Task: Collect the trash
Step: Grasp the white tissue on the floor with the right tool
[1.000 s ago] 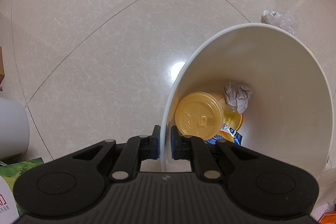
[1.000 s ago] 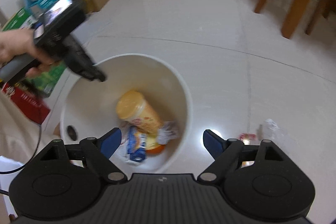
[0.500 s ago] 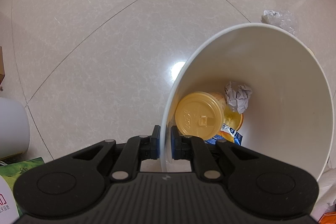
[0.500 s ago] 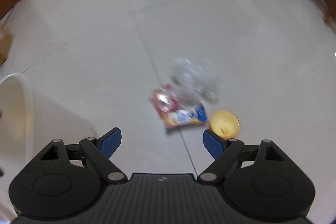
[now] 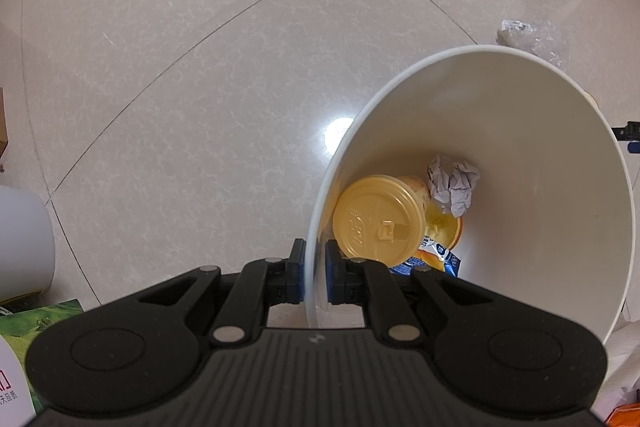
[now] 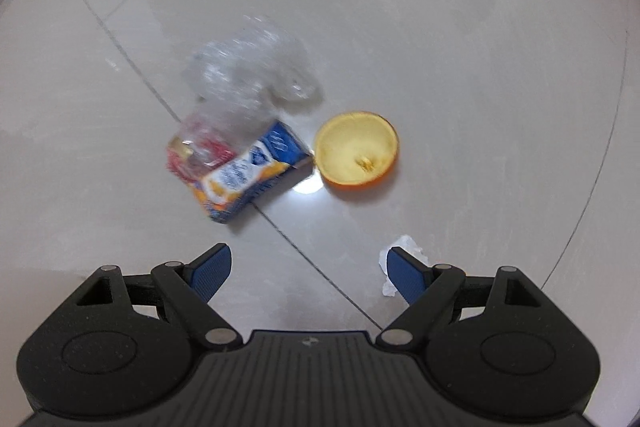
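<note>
while my left gripper (image 5: 314, 277) clamps the white bin's rim (image 5: 320, 211), my right gripper (image 6: 306, 267) hangs wide open, holding nothing. on the floor (image 6: 460, 67) beyond it lie a snack wrapper (image 6: 248, 173), clear plastic (image 6: 248, 71) and an orange peel (image 6: 356, 151).

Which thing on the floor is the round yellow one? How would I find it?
Look at the pale tiled floor ahead of the open right gripper, where a small heap of litter lies. Just right of the blue snack wrapper sits the orange peel. It is the only round, bowl-shaped piece, yellow inside with an orange rim.
</note>
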Tool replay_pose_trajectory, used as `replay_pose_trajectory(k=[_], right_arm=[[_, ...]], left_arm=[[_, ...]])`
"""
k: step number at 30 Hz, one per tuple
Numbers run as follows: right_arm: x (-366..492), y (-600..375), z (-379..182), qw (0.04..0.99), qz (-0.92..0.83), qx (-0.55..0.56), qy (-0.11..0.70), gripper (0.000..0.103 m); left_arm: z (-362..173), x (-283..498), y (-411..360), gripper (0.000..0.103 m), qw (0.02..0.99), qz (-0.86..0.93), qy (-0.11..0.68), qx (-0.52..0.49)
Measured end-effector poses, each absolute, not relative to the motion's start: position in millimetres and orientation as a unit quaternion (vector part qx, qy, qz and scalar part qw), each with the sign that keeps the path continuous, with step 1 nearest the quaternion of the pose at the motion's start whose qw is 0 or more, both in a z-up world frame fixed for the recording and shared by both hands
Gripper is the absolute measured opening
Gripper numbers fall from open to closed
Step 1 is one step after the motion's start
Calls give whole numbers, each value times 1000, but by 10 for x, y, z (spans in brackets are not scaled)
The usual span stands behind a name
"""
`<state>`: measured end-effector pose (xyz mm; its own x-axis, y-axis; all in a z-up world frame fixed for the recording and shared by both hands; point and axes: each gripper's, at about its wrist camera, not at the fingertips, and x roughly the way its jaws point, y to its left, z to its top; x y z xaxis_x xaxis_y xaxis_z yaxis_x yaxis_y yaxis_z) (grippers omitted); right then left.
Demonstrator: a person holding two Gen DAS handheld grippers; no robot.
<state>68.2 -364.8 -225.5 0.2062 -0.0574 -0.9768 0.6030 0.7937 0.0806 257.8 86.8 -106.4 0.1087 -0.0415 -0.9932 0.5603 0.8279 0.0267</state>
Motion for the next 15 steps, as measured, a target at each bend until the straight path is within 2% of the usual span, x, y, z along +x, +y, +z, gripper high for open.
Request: replay_pose_trajectory(k=[4, 15], right_arm=[[590, -3722, -2525, 737, -236, 235, 587, 87], [384, -3961, -3028, 707, -266, 227, 615, 77]], left_arm=[[-1061, 2580, 875, 8, 716, -210, 635, 201], [-1068, 2602, 885, 8, 714, -212, 637, 199]])
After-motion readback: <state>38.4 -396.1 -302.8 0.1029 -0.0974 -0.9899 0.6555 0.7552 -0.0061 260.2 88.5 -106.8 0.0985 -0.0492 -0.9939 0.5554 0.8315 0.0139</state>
